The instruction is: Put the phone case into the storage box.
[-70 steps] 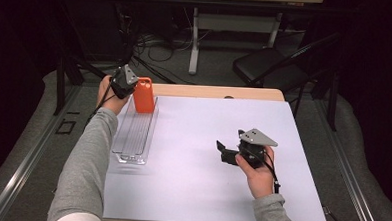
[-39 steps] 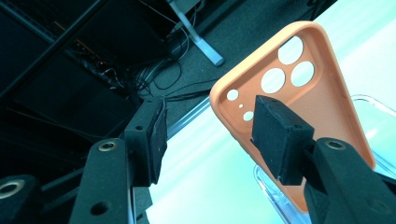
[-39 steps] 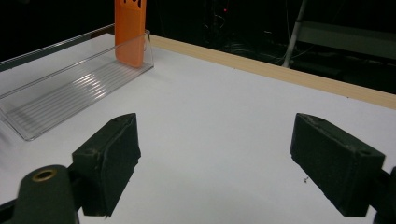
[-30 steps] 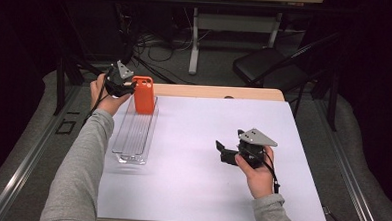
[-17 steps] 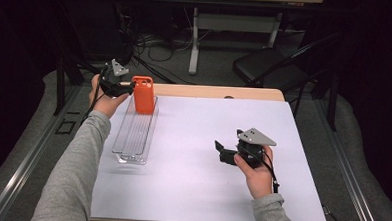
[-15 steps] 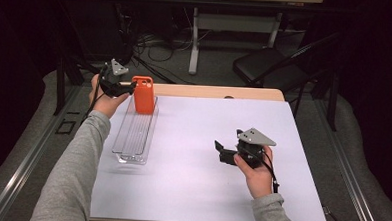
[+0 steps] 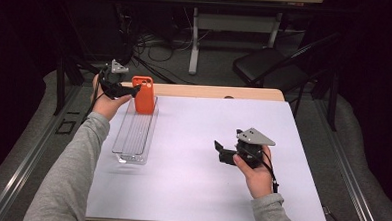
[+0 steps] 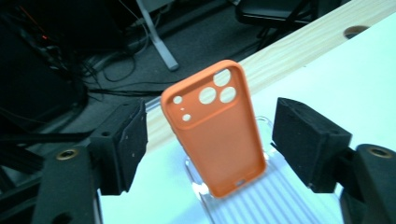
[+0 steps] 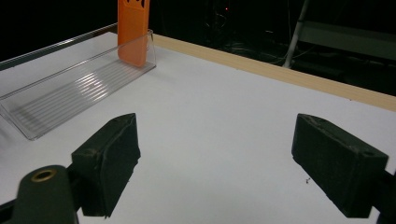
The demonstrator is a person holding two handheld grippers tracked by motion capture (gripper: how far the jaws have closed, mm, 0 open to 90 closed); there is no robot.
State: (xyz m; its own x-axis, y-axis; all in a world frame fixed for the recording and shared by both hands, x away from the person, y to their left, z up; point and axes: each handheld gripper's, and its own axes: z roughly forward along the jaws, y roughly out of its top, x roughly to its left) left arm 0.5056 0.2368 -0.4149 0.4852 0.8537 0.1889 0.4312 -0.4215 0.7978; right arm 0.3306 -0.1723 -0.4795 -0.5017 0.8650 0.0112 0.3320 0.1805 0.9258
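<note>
White desk [image 7: 207,156]: orange phone case [image 7: 144,94] stands upright at the far end of the clear tray [image 7: 132,138], between the just-opening jaws of the left gripper [image 7: 127,90], untouched. Right gripper [image 7: 221,152], well apart, gapes empty.

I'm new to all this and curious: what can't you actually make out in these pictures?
- Orange phone case: its foot in the clear tray is blurred in the left gripper view.
- The case's top is cut off by the right gripper view's upper edge.
- The room behind the table is too dark in the high view.
</note>
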